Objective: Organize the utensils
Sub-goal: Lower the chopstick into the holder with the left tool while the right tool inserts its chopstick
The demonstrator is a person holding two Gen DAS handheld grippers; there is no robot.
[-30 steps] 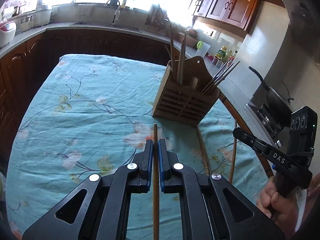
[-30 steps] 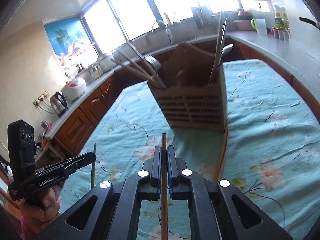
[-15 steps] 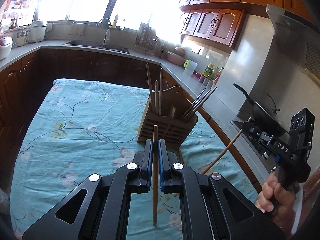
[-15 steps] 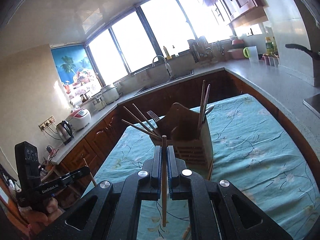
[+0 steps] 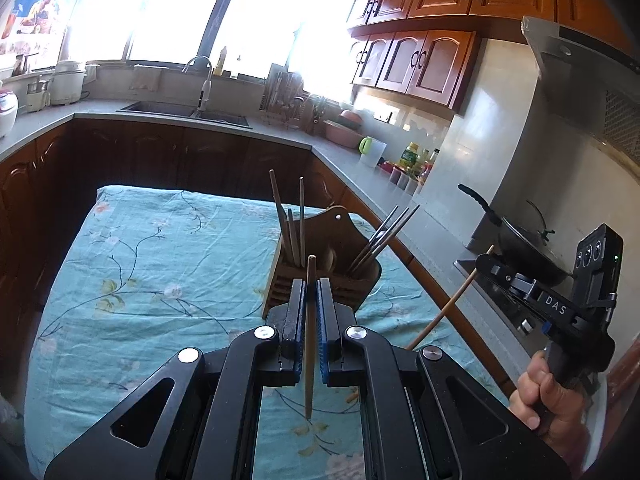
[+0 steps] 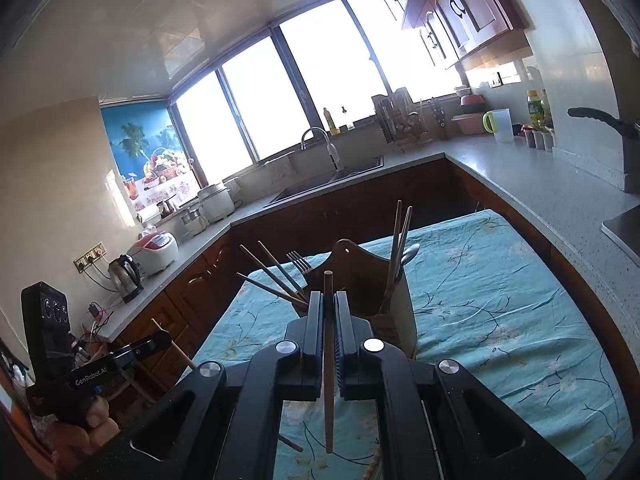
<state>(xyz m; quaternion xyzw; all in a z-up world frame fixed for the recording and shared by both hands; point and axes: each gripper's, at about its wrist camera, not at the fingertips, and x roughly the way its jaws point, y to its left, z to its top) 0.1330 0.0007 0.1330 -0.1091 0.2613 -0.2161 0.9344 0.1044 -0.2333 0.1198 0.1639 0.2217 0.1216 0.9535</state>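
A wooden utensil holder (image 5: 340, 240) (image 6: 396, 312) stands on the table under a teal flowered cloth (image 5: 140, 264) (image 6: 500, 300). It holds wooden chopsticks, metal chopsticks, a fork and a spoon. My left gripper (image 5: 311, 284) is shut on a wooden chopstick (image 5: 309, 360), held in the air just short of the holder. My right gripper (image 6: 329, 296) is shut on another wooden chopstick (image 6: 329, 380), also raised in front of the holder. Each gripper shows in the other's view, with its chopstick slanting down (image 5: 444, 312) (image 6: 176, 350).
An L-shaped grey counter (image 5: 280, 132) with a sink (image 6: 332, 184) wraps around the table. A wok (image 5: 520, 248) sits on the stove to the right, and a kettle (image 6: 126, 278) and a rice cooker (image 6: 158, 254) stand to the left. A wooden stick end (image 5: 352, 397) lies on the cloth.
Both grippers have risen with their chopsticks, whose lower ends have left the cloth. The holder now sits lower and farther off in both views.
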